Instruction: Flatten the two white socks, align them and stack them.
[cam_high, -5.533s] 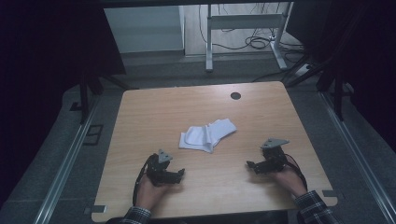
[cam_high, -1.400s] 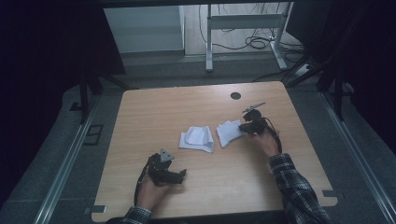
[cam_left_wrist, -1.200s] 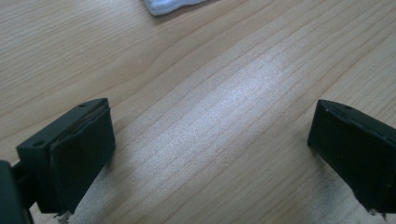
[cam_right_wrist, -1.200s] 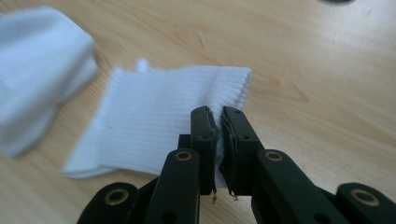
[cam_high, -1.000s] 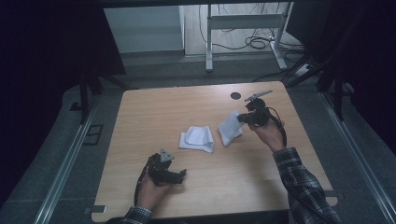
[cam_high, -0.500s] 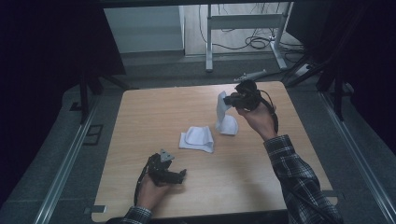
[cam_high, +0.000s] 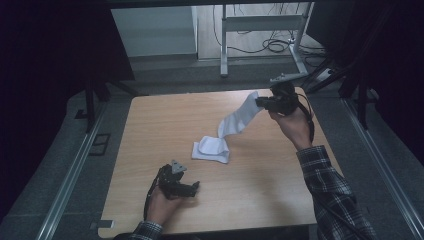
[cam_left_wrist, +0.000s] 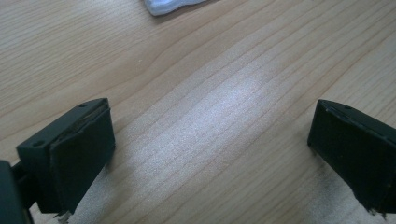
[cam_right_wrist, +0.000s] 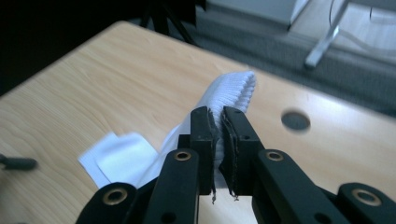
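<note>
Sock (cam_high: 239, 118) is up in the air now, white and stretched long, pinched at its ribbed cuff by the right gripper (cam_high: 262, 103) over the far right of the tabletop (cam_high: 150, 130). A second ago it hung just clear of the wood; now it is lifted higher and nearly drawn out straight, its toe end trailing down toward the second white sock (cam_high: 212, 149), which lies flat in the middle of the tabletop. Whether the two touch at that low end is hard to tell from above. My read: the pair is being pulled apart, and one is almost free.

Left gripper (cam_high: 194, 187) sits at the near edge, resting on the wood, same spot as before, jaws spread wide with nothing between them.

Right gripper view gives what the high view cannot: the jaws pressed together on the cuff (cam_right_wrist: 233, 91), ribbing fanning out just beyond the tips, the flat sock (cam_right_wrist: 119, 158) below at the left. Left gripper view (cam_left_wrist: 205, 154) offers bare wood grain between its parted jaws and a sliver of white fabric (cam_left_wrist: 170, 5) at the top edge.
</note>
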